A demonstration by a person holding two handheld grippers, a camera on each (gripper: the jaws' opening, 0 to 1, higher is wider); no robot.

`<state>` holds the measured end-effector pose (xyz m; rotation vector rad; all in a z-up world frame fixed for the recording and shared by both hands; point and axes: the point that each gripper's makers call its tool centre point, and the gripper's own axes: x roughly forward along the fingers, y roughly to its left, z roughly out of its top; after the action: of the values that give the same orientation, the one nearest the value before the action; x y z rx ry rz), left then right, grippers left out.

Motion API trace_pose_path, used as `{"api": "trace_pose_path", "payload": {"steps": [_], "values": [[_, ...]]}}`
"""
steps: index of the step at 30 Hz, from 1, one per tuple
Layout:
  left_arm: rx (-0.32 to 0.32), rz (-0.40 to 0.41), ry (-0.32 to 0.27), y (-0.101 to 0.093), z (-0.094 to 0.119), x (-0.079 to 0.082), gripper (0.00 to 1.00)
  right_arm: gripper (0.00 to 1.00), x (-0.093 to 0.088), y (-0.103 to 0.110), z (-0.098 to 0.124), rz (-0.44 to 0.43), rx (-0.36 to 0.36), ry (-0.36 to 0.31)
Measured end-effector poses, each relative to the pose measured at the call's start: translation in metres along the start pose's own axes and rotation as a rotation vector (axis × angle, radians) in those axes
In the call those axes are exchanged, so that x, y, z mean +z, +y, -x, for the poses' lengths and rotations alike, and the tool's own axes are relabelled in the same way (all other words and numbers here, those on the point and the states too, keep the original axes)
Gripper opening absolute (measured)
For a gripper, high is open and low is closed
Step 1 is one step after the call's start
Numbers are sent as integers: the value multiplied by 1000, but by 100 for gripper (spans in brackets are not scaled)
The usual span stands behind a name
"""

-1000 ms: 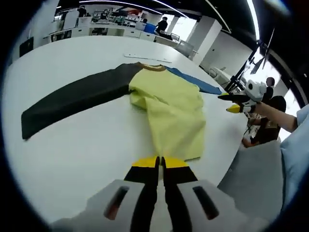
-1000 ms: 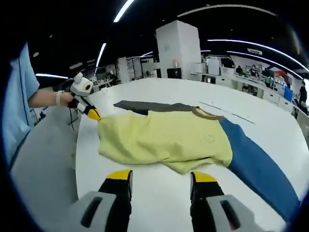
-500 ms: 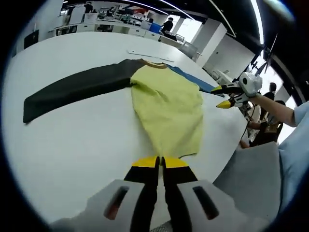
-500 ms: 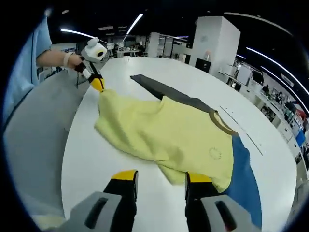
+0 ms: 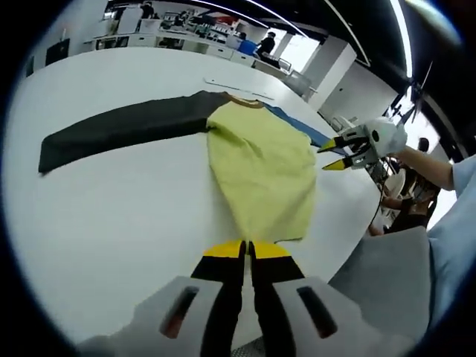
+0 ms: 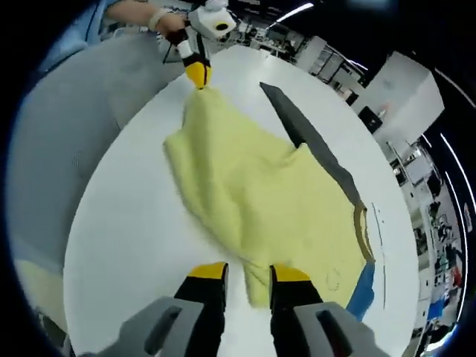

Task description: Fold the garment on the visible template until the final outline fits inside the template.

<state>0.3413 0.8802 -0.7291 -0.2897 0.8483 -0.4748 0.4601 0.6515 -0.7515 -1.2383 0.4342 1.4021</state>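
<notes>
Broadly, a white round table (image 5: 111, 216) carries the garment (image 5: 260, 167), spread flat: yellow body, dark sleeve (image 5: 119, 130) stretched out to one side, blue sleeve (image 6: 362, 290) on the other, brown collar. Left gripper (image 5: 248, 249): jaws pressed together on the yellow hem at the garment's lower edge; the right gripper view shows the same pinch at the hem corner. Right gripper (image 6: 248, 274): jaws parted slightly, astride the yellow edge below the collar; whether they touch cloth, cannot tell. A grey apron-like cloth (image 6: 82, 119) hangs beside the table edge. Office desks behind.
</notes>
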Motion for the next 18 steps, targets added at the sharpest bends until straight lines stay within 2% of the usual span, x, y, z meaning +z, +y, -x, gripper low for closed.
{"api": "trace_pose_path", "payload": {"steps": [1, 2, 8, 18], "values": [[0, 2, -1, 0, 0, 0, 0, 17, -2, 0, -1, 12, -2, 9], [1, 4, -4, 0, 0, 1, 0, 15, -8, -1, -5, 60, -7, 43], [2, 16, -18, 1, 1, 4, 0, 4, -9, -6, -10, 75, -4, 47], [5, 35, -33, 2, 2, 4, 0, 5, -14, -2, -15, 127, 28, 74]]}}
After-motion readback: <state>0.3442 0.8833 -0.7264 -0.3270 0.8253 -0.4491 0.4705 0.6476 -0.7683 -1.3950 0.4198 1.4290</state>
